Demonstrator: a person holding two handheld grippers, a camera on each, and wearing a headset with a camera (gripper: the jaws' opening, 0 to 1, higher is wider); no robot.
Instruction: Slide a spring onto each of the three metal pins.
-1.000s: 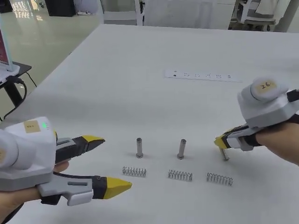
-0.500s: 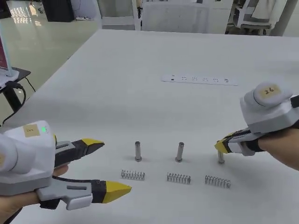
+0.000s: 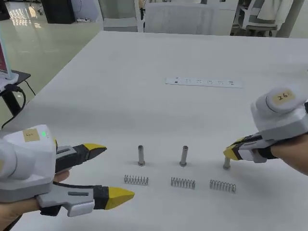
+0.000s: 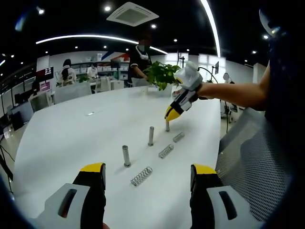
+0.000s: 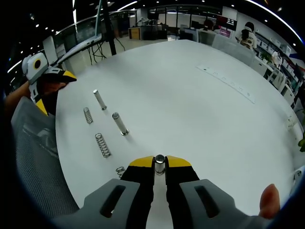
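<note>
table (image 3: 144, 86) | right gripper (image 3: 226, 154): jaws still clamp pin (image 3: 226, 165) | pin now upright

The white table (image 3: 144, 91) is wide and bare. Only a flat power strip (image 3: 202, 82) lies far back on it. Near the front, three pins stand up in a row: the left pin (image 3: 141, 155), the middle pin (image 3: 183, 156) and the right pin (image 3: 226, 164). There are open gaps between them. Just in front lie the left spring (image 3: 136, 180), the middle spring (image 3: 183, 183) and the right spring (image 3: 223, 186), each apart from its pin. The right gripper (image 3: 226, 155) is closed around the right pin and blocks that side. The left gripper (image 3: 119, 171) hovers wide open, with bare table between it and the left pin.
</note>
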